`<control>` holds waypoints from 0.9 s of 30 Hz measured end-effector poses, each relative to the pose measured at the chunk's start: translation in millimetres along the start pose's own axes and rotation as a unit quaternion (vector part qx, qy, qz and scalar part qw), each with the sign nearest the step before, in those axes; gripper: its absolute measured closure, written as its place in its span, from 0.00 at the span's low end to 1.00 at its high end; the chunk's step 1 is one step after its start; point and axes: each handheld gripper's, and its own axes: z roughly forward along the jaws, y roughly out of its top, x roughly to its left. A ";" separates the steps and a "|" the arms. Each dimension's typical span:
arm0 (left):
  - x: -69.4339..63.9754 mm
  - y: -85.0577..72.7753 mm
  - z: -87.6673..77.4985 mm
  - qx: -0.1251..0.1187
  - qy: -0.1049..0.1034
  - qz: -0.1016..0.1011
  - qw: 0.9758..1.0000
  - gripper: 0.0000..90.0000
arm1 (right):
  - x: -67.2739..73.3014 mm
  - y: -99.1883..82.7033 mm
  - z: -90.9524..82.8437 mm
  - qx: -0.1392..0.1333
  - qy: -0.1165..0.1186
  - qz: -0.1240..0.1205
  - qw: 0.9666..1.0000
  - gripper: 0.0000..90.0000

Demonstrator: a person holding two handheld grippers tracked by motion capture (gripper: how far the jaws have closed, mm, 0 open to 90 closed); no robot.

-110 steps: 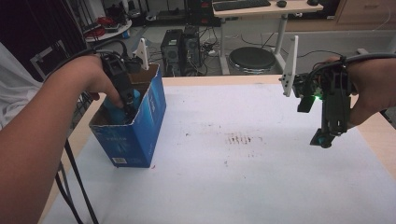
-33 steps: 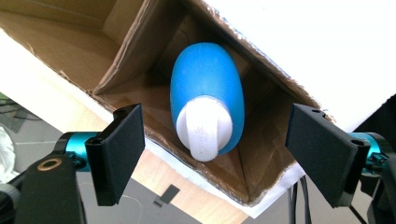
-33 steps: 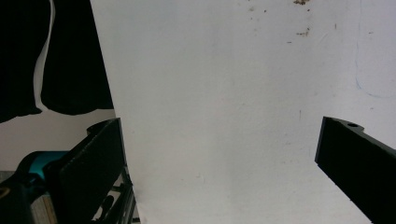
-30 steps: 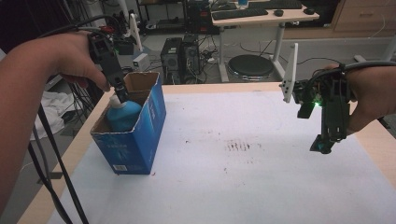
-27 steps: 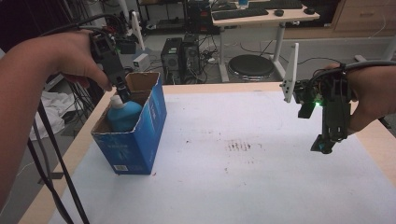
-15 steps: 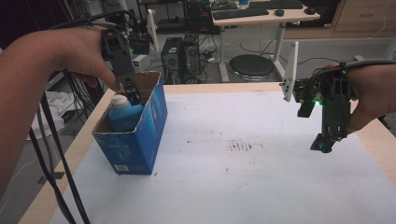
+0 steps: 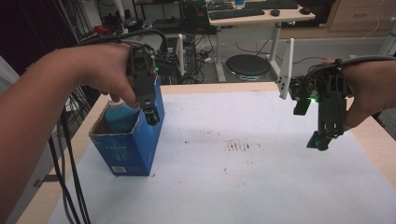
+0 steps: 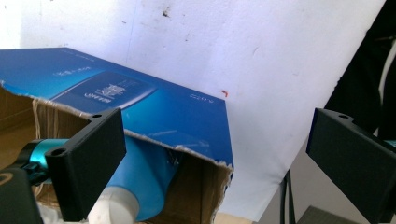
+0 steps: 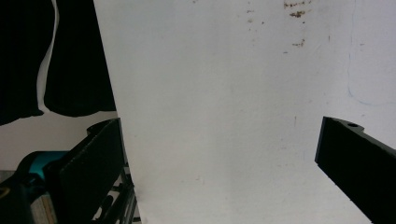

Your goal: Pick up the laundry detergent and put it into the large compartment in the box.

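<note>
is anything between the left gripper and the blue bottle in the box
Partly. The left gripper has just been opening and hangs at the right-hand wall of the blue box with nothing between its jaws. In the left gripper view that torn wall runs between the jaws, with the blue bottle inside by one jaw.

The box [image 7: 128,144] is glossy blue printed cardboard with raw brown torn edges; the bottle [image 8: 140,179] inside looks smooth blue plastic. Matt white paper [image 7: 243,186] covers the wooden counter [image 7: 378,144].

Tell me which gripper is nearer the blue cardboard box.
Left. The left gripper hangs open over the blue cardboard box; the right gripper hovers far across the table.
</note>
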 end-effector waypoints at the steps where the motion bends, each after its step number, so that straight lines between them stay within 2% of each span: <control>1: -2.1 2.3 1.0 -0.002 -0.001 0.004 1.000 0.02 | -0.2 -0.1 0.1 0.000 0.000 -0.001 1.000 0.01; 5: -10.2 11.3 5.8 -0.006 -0.008 0.035 0.999 0.02 | 0.9 0.6 -0.1 0.004 0.001 0.003 1.000 0.01; 10: -16.6 19.1 15.9 0.001 -0.018 0.055 0.998 0.02 | 1.7 3.3 -0.8 0.006 0.000 0.004 1.000 0.01; 14: -16.8 20.2 23.1 0.004 -0.019 0.059 0.998 0.02 | 1.9 5.6 -0.9 0.006 0.000 -0.003 1.000 0.01; 20: -18.6 19.9 26.1 0.002 -0.024 0.073 0.997 0.02 | 4.1 8.9 -3.3 0.009 -0.001 0.001 1.000 0.01; 25: -19.5 22.7 27.9 0.005 -0.025 0.079 0.997 0.02 | 4.7 10.7 -4.6 0.010 -0.002 -0.002 1.000 0.01; 27: -16.1 27.5 33.4 0.002 -0.029 0.081 0.996 0.02 | 5.3 10.7 -5.9 0.010 -0.004 -0.001 1.000 0.01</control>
